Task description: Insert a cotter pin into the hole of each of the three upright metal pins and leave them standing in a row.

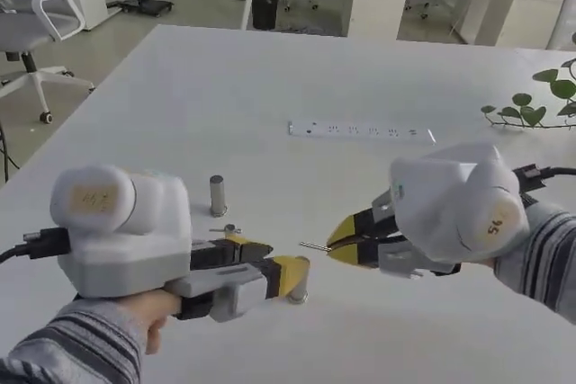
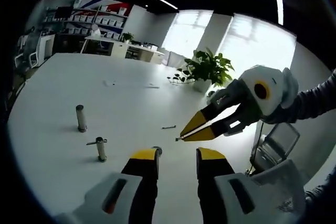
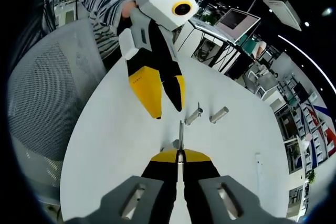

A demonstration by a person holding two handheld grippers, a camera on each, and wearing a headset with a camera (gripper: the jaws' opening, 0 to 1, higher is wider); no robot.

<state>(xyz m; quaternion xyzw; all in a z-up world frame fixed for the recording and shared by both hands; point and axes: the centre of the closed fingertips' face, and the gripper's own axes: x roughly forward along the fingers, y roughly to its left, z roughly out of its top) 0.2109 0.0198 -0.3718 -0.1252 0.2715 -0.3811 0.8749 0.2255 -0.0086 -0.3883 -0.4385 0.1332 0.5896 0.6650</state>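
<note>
Right tool (image 1: 333, 242) pinches a cotter pin (image 1: 314, 245) in the head view; left tool (image 1: 286, 262), jaws parted, sits beside an upright metal pin (image 1: 299, 287) by the near edge of the worktop (image 1: 270, 87). Left gripper view: bare pin (image 2: 81, 117) and cottered pin (image 2: 101, 149) stand farther in. Right gripper view: cotter pin points toward left tool.

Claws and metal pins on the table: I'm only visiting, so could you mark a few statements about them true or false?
1. The right claw pinches a cotter pin. True.
2. All three metal pins already carry cotter pins. False: the middle pin has one through it, but the far pin is bare.
3. The left claw is open. True.
4. The far pin lies on its side. False: it stands upright on the table.
</note>
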